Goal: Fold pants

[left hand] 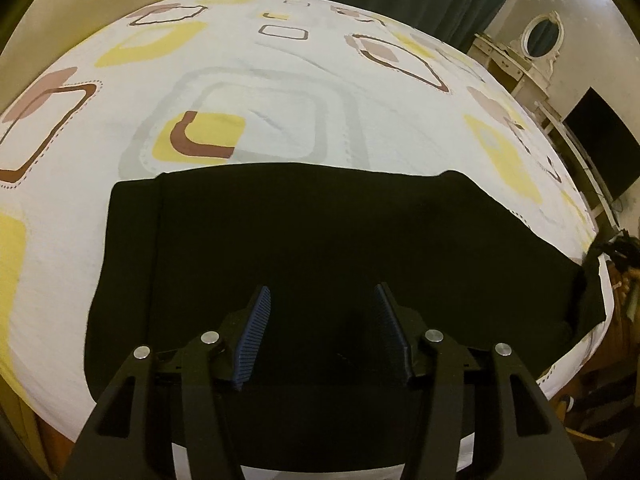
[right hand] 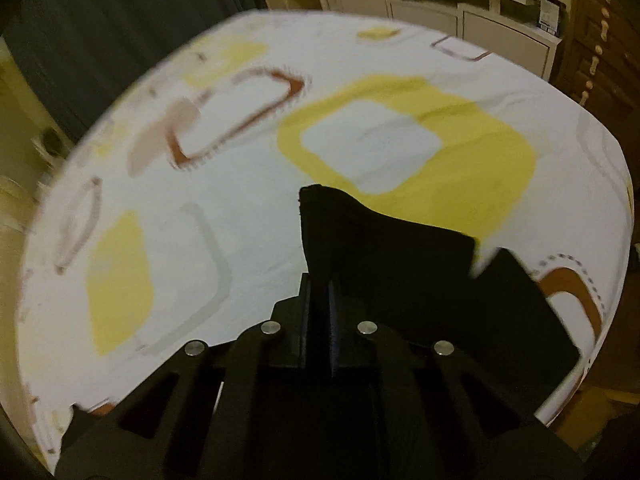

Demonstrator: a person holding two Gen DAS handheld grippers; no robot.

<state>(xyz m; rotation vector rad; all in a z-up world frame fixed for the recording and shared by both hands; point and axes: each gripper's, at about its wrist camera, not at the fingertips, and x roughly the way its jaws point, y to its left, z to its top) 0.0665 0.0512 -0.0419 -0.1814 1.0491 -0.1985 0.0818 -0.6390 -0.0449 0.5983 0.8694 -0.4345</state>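
The black pants [left hand: 320, 240] lie on the bed [left hand: 280, 80], along its near edge, toward the right corner. They look partly folded: 1 layer already sits over another, its straight edge stepped in from the layer beneath on the left, while the right end is still raised. The right claw [right hand: 319, 296] is clenched on a bunched corner of that dark, matte, soft cloth, held above the sheet. The left claw [left hand: 322, 320] hangs released over the flat part, ribbed blue pads apart. At least 1 more fold seems left. The sheet is white, lightly creased, printed with yellow and brown rounded squares.
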